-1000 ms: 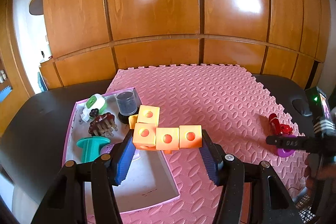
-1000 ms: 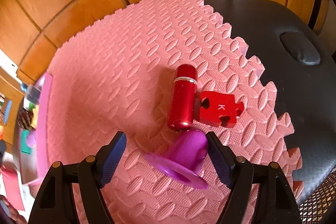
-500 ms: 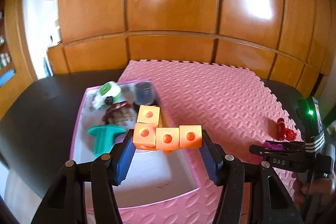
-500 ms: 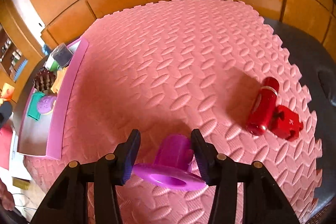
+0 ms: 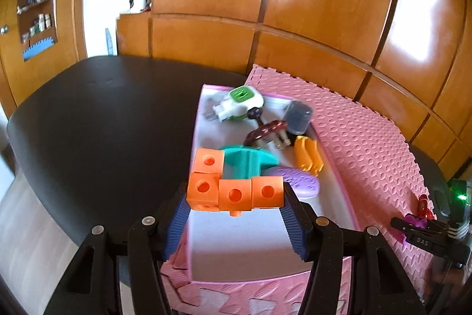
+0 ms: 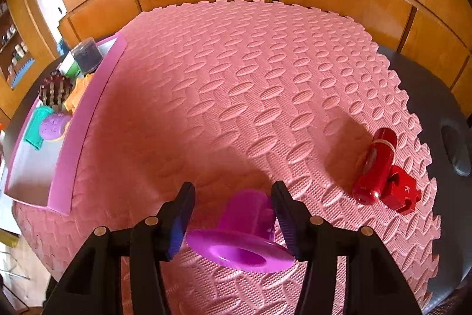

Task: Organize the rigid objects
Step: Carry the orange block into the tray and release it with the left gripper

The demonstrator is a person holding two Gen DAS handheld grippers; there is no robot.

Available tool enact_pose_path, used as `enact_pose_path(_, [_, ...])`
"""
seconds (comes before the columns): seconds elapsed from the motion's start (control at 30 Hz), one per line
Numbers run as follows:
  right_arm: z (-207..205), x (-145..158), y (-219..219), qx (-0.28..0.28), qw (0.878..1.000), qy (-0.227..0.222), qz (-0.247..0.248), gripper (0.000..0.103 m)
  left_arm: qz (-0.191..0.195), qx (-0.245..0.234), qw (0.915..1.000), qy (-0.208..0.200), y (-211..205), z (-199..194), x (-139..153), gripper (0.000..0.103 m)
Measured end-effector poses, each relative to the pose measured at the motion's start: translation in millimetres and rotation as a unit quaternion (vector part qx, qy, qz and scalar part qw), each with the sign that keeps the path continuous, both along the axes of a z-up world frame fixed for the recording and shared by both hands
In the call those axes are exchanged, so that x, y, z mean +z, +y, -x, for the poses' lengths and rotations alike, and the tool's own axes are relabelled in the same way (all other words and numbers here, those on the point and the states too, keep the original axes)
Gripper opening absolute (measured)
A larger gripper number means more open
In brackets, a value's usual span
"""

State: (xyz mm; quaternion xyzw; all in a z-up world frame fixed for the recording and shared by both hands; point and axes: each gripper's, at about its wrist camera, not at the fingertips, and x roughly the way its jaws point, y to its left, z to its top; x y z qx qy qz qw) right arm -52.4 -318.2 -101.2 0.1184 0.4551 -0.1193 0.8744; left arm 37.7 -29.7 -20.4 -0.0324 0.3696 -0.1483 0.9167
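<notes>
My left gripper (image 5: 234, 205) is shut on an L-shaped orange cube block (image 5: 233, 191) and holds it over the near part of the pink tray (image 5: 343, 198). The tray holds a green-white plug, a grey cap, a brown brush, a teal piece (image 5: 247, 160), a yellow piece and a purple piece. My right gripper (image 6: 233, 214) has its jaws around a purple flanged cup (image 6: 242, 244) above the pink foam mat (image 6: 250, 78); the left pad stands slightly off the cup. A red cylinder (image 6: 376, 164) and a red puzzle piece (image 6: 402, 192) lie on the mat to the right.
The mat lies on a black table (image 5: 97, 120) before a wooden panelled wall (image 5: 295, 5). The tray also shows in the right wrist view (image 6: 79, 143) at the mat's left edge. The right gripper appears in the left wrist view (image 5: 424, 235) at the far right.
My left gripper swung left with the orange block, from the mat's edge to over the tray. My right gripper closed around the purple cup and lifted it away from the red items.
</notes>
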Motion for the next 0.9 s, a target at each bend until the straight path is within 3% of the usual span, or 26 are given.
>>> enact_pose_path(0.13, [6,-2,1,0.012,1.000,-0.013,0.012,0.053,0.006,-0.020,0.9997,0.012,-2,-3,-7,0.060])
enact_pose_path(0.47, [11,-2,1,0.021,0.999,-0.027,0.020,0.053,-0.042,-0.052,0.9965,0.049,-22,-12,-27,0.060])
enact_pose_path(0.57, [12,-2,1,0.022,0.999,-0.029,0.020,0.053,-0.051,-0.049,0.9965,0.043,-25,-13,-27,0.070])
enact_pose_path(0.9, [12,-2,2,0.020,0.999,-0.031,0.022,0.053,-0.070,-0.014,0.9974,-0.007,-18,-6,-18,0.071])
